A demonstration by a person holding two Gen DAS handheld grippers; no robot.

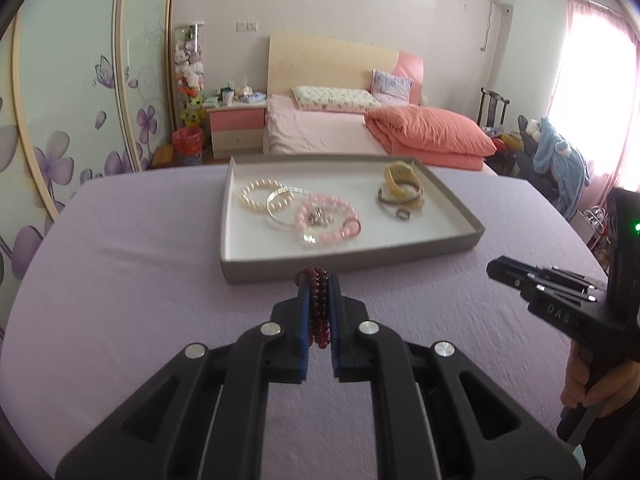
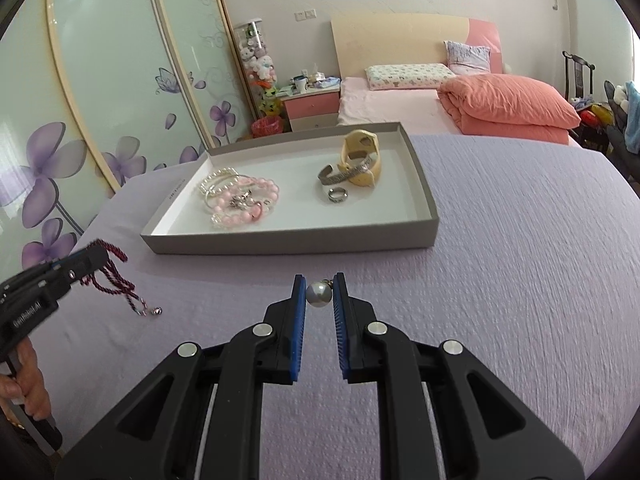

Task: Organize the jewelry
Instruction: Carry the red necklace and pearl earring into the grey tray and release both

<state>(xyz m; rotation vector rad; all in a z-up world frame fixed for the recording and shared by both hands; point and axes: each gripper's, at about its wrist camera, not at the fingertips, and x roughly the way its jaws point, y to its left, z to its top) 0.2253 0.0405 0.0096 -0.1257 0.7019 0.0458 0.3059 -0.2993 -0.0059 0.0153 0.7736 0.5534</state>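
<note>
Clenched between left tool: limp dark-red beaded strand, light, dangling; in right tool, slippery pearl pendant, pinched mid-sphere, short of tray.

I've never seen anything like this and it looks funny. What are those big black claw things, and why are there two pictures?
They are tongs that a person squeezes by hand, one in each hand. Each has a little camera looking along its two fingers, so you get one picture per hand.

The left tongs pinch a dark red bead string; the right camera shows it dangling. The right tongs pinch a pearl bead.

Ahead, on a purple cloth, sits a grey tray. In it lie a white pearl bracelet, a pink bead bracelet, a yellow band, a silver cuff and a small ring.
</note>
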